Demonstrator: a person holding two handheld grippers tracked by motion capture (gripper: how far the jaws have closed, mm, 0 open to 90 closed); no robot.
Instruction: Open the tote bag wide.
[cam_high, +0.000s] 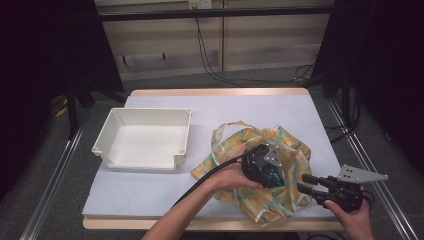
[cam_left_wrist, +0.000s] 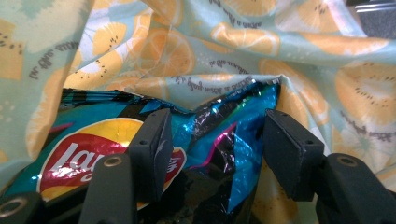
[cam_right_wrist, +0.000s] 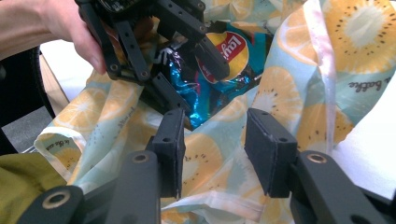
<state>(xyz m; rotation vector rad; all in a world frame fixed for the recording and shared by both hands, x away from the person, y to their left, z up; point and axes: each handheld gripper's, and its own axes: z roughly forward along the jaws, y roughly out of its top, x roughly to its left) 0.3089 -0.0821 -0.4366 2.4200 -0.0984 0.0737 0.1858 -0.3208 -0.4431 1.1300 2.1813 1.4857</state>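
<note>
Chip bag (cam_left_wrist: 140, 135) inside fruit-print bag (cam_left_wrist: 299, 60)

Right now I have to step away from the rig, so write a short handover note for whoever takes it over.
Left tongs: open, down in the mouth of the fruit-print bag, jaws on either side of the crumpled top of the chip packet; no firm grip visible.
Right tongs: jaws on either side of the bag's near edge, holding the mouth open; grip cannot be confirmed.
White tray: empty, left of the bag.
Done: packet sits inside the bag.
Left: likely withdraw the left tongs and let the bag go.
</note>
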